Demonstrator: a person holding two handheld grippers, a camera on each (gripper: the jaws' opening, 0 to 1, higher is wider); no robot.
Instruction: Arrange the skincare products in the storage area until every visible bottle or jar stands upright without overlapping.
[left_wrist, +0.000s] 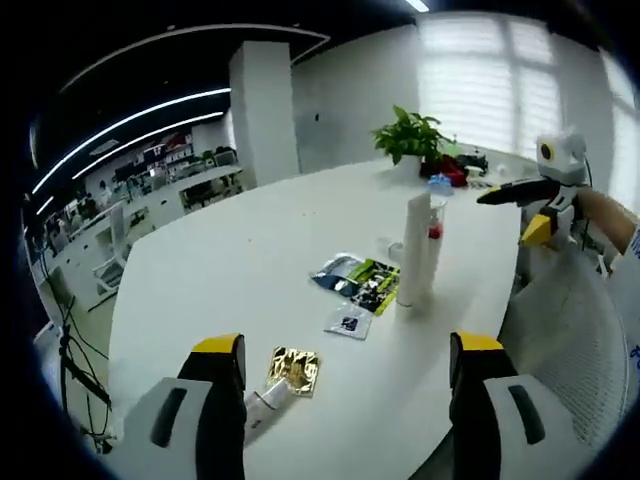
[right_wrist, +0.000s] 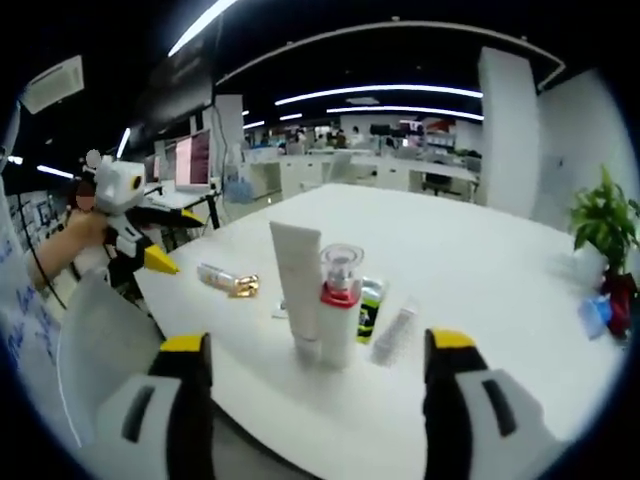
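The white tube and the pump bottle with its red collar and clear cap stand upright side by side, touching or nearly so, near the tabletop edge that faces the right tool. They lie straight ahead of that tool, between its jaws as its view frames them, long axes vertical. From the left tool the same pair sits ahead and to the right, farther off, so the right hand looks the nearer one for them.

What is not standing lies flat: a small tube just beside the bottle, its long axis running away from the right tool, and a small gold-capped piece closer to the left hand (in the left gripper view a similar gold item lies just ahead of the left jaw). Flat sachets lie between.

Count: two upright, two lying containers that I can make out, a few sachets.

Both tools are spread wide and hold nothing. A potted plant stands well apart.
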